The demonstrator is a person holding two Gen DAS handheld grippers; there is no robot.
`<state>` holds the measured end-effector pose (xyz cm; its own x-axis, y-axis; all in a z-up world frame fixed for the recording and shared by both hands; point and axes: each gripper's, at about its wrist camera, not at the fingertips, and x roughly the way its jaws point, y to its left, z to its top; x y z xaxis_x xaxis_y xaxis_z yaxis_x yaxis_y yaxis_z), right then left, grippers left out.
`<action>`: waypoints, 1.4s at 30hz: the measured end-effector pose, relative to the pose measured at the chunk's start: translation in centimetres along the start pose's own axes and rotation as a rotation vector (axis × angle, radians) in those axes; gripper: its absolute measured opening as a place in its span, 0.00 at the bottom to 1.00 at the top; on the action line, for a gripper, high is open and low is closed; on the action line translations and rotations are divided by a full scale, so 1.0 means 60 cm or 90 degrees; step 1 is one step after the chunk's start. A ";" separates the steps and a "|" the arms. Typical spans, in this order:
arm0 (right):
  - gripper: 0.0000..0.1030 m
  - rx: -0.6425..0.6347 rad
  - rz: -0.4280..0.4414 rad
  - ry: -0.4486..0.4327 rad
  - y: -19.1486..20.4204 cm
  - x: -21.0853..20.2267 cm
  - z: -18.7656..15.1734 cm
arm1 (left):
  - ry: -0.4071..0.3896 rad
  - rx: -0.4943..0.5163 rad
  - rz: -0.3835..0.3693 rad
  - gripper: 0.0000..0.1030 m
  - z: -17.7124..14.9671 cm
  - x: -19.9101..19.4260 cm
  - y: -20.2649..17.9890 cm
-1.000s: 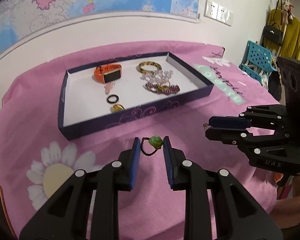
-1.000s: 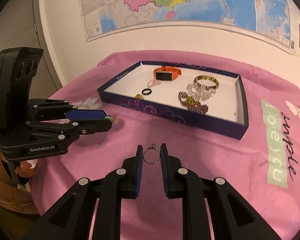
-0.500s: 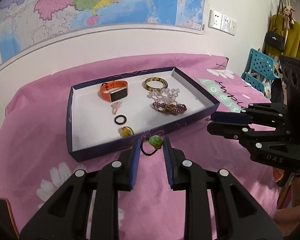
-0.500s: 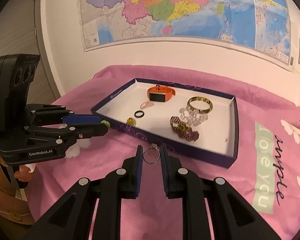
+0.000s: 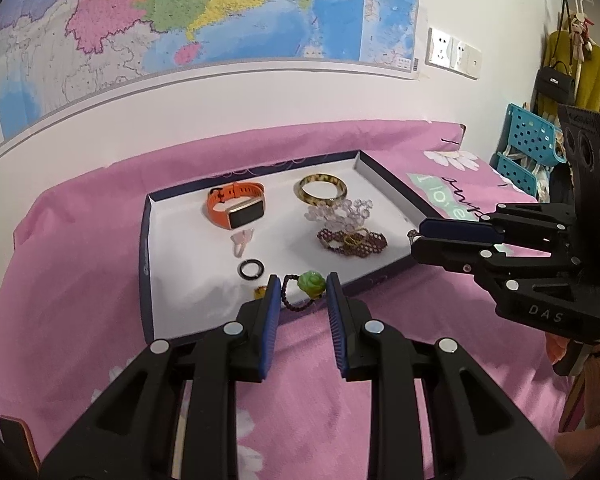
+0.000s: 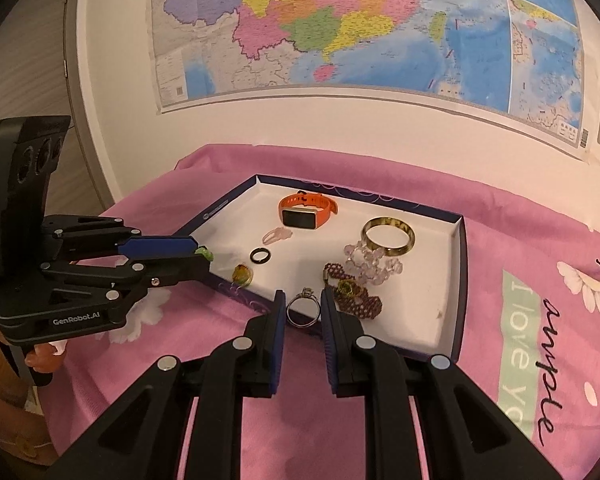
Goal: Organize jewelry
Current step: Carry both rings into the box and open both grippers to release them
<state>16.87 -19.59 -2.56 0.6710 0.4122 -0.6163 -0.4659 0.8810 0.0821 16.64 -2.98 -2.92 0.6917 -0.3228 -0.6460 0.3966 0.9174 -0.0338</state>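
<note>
While both tools hover over the near edge of the shallow navy cardboard tray (image 5: 145, 240) with its white matte floor, each grips one piece. The left gripper (image 5: 300, 292) pinches a dark beaded cord bracelet carrying a carved green rose bead (image 5: 311, 283) between its ribbed blue pads. The right gripper (image 6: 303, 307) clamps a thin silver ring with a small set stone (image 6: 302, 311), upright between its pads.

Inside the tray lie an orange rubber-strap watch with a rectangular face (image 5: 236, 205), a glossy mottled yellow-brown bangle (image 5: 323, 189), a cluster of clear faceted beads (image 5: 340, 214), a woven maroon beaded bracelet (image 5: 352, 240), a small pale pink clip (image 5: 242, 240), a smooth black ring (image 5: 251, 269) and an amber ring (image 6: 242, 273). Under the tray lies a soft pink cloth printed with white daisies (image 6: 420, 176).
</note>
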 end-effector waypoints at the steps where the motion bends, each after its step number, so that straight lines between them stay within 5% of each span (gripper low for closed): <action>1: 0.15 0.000 -0.002 0.000 -0.002 0.002 0.002 | 0.000 -0.002 0.001 0.23 0.003 0.002 0.002; 42: 0.15 0.022 -0.015 0.052 -0.030 0.090 0.016 | 0.050 -0.040 0.032 0.23 0.016 0.090 0.022</action>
<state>21.86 -18.75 -5.28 0.6322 0.3716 -0.6799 -0.4290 0.8986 0.0923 21.45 -3.73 -5.73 0.6595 -0.2591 -0.7057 0.3228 0.9454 -0.0454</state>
